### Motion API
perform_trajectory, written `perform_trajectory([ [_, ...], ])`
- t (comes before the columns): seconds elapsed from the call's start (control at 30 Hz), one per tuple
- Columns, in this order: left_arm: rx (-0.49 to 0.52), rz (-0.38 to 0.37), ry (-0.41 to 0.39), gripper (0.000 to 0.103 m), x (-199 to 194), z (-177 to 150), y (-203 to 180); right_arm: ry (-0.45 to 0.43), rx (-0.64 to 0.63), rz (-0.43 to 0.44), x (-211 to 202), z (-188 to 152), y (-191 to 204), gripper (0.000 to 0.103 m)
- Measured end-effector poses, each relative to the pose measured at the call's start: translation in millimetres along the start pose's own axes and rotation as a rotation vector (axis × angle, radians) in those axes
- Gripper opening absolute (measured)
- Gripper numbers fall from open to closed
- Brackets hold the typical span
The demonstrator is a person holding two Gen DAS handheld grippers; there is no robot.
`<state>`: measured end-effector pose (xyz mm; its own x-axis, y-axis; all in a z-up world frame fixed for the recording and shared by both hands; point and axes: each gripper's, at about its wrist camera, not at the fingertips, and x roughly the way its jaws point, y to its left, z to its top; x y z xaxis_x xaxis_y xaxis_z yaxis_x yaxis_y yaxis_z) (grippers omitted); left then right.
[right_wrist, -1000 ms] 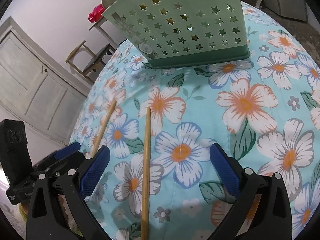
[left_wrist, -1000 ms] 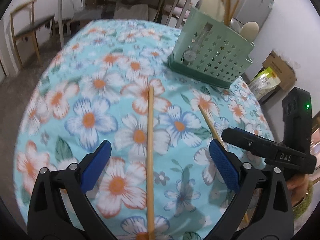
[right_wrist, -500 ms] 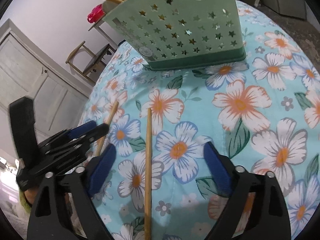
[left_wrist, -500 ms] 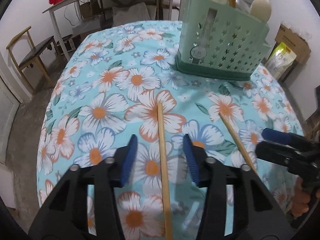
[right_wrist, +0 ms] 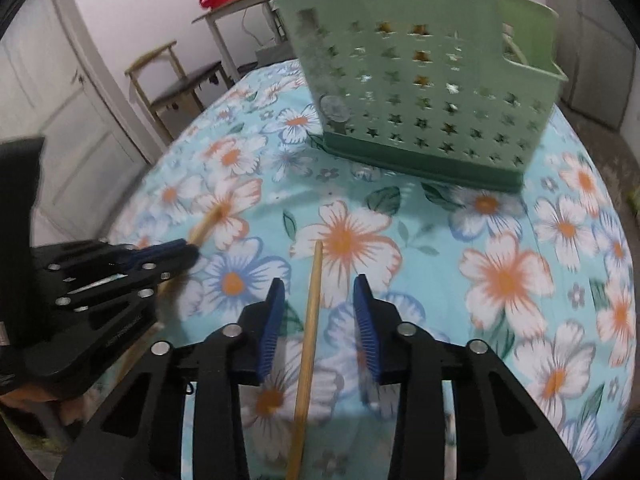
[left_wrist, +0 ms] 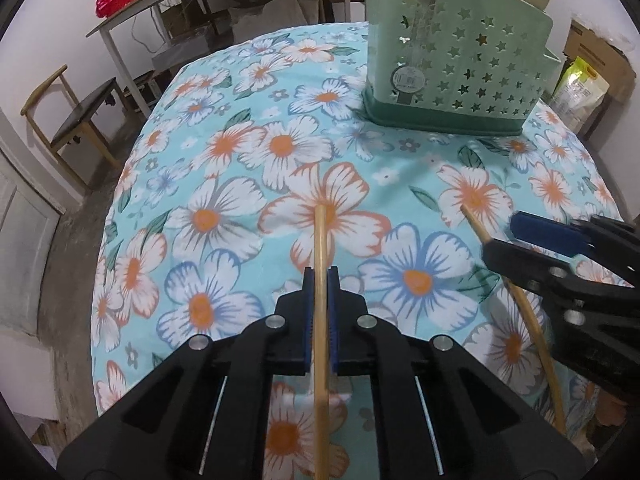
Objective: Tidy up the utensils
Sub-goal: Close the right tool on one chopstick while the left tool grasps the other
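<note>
Left claw (left_wrist: 320, 280) clamps its chopstick (left_wrist: 321, 240); right claw (right_wrist: 318, 292), closing, pads not yet on other chopstick (right_wrist: 310, 320). Risk: stick rolls sideways on counter (right_wrist: 500, 240) b4 pinch.

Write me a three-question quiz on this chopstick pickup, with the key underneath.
1. True or false: the left gripper has its pads closed on a chopstick.
2. Which best describes the right gripper? A) clamped on the basket rim; B) jaws apart on either side of a chopstick, which they have just been closing toward; C) holding a spoon.
3. Fill in: the green basket with the ____-shaped holes stands on the flowered tablecloth.

Key: 1 true. 2 B. 3 star.
</note>
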<state>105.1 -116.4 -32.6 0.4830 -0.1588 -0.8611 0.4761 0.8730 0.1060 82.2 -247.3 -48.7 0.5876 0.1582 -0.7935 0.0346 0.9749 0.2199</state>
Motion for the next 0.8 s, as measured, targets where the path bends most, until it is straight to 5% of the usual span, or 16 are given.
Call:
perform_trajectory([
  [0.1,-0.013,0.000,0.005,0.005,-0.2,-1.8,1.6,0.013,-0.041,-0.049,11.6,-1.3,3.8,0.013],
  [0.2,-0.018,0.000,0.008,0.005,-0.4,-2.0,2.4,0.014,-0.039,-0.035,6.5,-3.5,-0.8,0.006],
  [0.8,0.003,0.023,0.025,0.005,4.5,-1.3,-3.2,0.069,0.052,-0.003,-3.0,-13.3,-26.7,0.006],
])
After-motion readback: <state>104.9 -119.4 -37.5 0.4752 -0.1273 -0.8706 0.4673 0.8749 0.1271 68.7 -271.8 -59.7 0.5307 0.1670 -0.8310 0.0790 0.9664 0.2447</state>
